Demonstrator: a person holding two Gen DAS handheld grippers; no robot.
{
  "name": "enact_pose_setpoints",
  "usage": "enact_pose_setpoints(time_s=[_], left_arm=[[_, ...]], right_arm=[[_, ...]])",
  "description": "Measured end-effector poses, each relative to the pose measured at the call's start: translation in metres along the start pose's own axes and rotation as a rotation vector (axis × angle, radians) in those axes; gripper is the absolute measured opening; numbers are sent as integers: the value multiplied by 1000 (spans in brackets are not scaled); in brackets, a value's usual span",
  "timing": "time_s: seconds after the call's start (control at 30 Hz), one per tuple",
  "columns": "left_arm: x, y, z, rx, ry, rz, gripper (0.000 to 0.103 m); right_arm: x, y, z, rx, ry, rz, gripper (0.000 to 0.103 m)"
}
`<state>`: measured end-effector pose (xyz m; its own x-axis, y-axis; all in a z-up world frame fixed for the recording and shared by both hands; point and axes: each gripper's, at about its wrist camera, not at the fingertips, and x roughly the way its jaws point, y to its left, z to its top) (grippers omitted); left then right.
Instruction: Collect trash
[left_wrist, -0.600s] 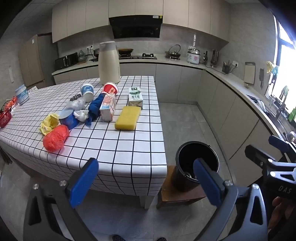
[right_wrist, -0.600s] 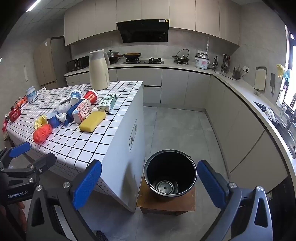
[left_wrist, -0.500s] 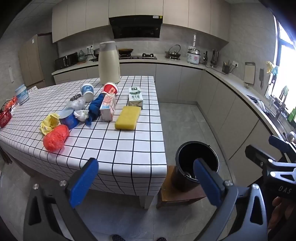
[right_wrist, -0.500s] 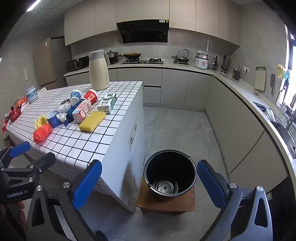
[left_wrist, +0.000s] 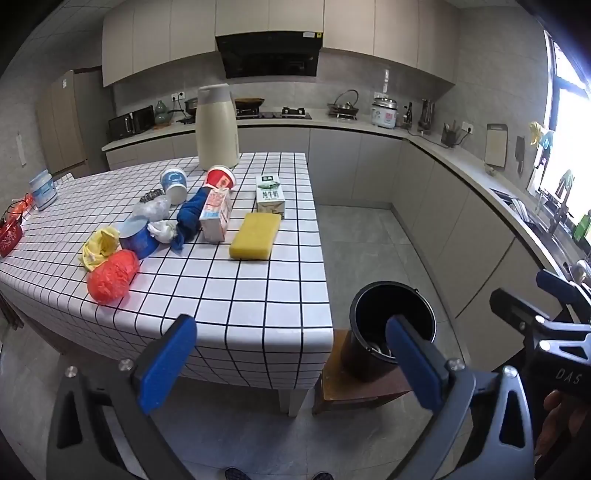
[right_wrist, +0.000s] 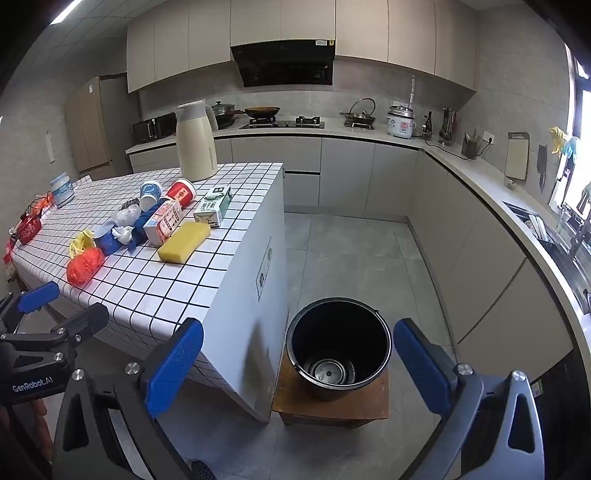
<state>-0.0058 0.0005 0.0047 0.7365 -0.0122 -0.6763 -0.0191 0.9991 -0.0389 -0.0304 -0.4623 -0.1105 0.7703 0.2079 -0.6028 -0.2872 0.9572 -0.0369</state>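
Both grippers, left (left_wrist: 291, 360) and right (right_wrist: 297, 363), are shown with jaws released and empty. The red bag (left_wrist: 112, 276) is judged light and soft, best pinched at its crumpled middle.

A home kitchen is shown. Beige cabinets (right_wrist: 369, 40) are fixed along the walls above a long L-shaped worktop (right_wrist: 461, 162). A black extractor hood (right_wrist: 284, 66) is mounted over a gas hob (right_wrist: 282, 122), where a wok (right_wrist: 262, 109) is placed. A rice cooker (right_wrist: 400, 123), a microwave (right_wrist: 153, 127) and a sink (right_wrist: 543, 229) under the window are also seen.
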Motion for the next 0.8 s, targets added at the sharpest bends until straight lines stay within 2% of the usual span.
enact_pose_setpoints(time_s=[0.8], left_arm=[[-5,-3,3,8,-10,-3,103]], right_arm=[[-9,-6,3,6,-9,-15,103]])
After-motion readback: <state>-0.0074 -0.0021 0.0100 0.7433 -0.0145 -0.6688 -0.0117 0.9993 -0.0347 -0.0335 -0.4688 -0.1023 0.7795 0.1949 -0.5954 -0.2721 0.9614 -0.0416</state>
